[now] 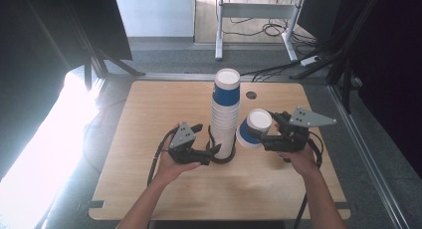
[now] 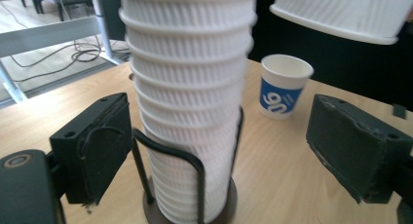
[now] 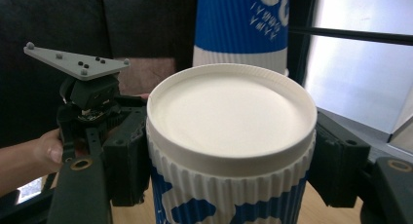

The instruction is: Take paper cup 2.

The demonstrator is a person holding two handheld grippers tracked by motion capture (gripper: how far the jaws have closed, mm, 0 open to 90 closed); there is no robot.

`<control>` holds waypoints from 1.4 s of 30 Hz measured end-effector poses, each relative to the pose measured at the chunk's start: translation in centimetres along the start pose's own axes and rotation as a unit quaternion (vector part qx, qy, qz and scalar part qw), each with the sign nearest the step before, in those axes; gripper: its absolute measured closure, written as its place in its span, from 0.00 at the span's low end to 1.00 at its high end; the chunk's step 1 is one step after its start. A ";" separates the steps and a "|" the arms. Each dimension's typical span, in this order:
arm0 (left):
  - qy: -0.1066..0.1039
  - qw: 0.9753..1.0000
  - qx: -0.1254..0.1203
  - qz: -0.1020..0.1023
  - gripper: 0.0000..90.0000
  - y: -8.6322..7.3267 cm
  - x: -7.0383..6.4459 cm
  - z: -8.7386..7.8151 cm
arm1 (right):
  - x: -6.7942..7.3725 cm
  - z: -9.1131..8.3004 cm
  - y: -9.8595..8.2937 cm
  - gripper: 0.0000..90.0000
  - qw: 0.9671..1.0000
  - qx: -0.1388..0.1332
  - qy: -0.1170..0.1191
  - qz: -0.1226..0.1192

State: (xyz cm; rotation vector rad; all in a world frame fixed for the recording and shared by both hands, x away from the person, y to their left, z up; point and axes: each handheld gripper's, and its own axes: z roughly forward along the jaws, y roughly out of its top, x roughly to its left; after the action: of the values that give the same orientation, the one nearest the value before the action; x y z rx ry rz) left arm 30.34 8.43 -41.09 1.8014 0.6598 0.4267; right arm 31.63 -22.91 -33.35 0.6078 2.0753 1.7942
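Your right claw (image 1: 263, 134) is clamped on a single blue-and-white ribbed paper cup (image 1: 254, 128), one black jaw pressed against each side of its corrugated wall. In the right gripper view the cup (image 3: 229, 151) sits bottom-up between the jaws, its smooth round white base facing the camera. You hold it tilted, off the pale wooden worktop (image 1: 149, 109), just beside the upper half of the tall stack.

That tall stack of nested white ribbed paper cups (image 1: 225, 114), topped by one blue-banded cup, stands upright in a round dark wire holder (image 1: 222, 157). Your left claw (image 1: 213, 152) sits at the foot of it with its jaws apart. In the left gripper view the stack (image 2: 187, 102) rises between the two padded jaws, nearer the left one, without either pad clearly touching it; the thin black wire loops of the holder (image 2: 195, 185) wrap its lowest cups.

Beyond the left claw, a second loose blue-and-white paper cup (image 2: 284, 85) stands upright on the worktop, well apart from the stack. That makes two loose cups, one stack and one holder.
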 end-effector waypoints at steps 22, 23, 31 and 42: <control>-0.001 0.999 -0.014 -0.039 0.12 -3.8 0.1 -3.6 | 3.8 2.0 -5.5 0.31 1.000 0.017 0.021 -0.008; -0.001 0.999 -0.015 -0.039 0.12 -3.9 0.0 -3.7 | 3.9 2.2 -5.7 0.31 1.000 0.017 0.022 -0.008; -0.007 0.999 -0.009 -0.037 0.12 -4.0 -0.8 -3.7 | 4.8 3.1 -7.3 0.31 0.999 0.021 0.031 -0.002; -0.018 0.999 0.000 -0.027 0.11 -4.0 -1.2 -3.8 | 5.5 5.0 -8.6 0.31 0.999 0.035 0.037 0.006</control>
State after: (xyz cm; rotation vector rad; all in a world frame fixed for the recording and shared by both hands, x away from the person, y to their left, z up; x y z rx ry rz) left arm 26.27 11.39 -43.66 1.7832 0.6817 0.3562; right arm 28.58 -16.85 -42.50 0.5839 2.1958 1.7818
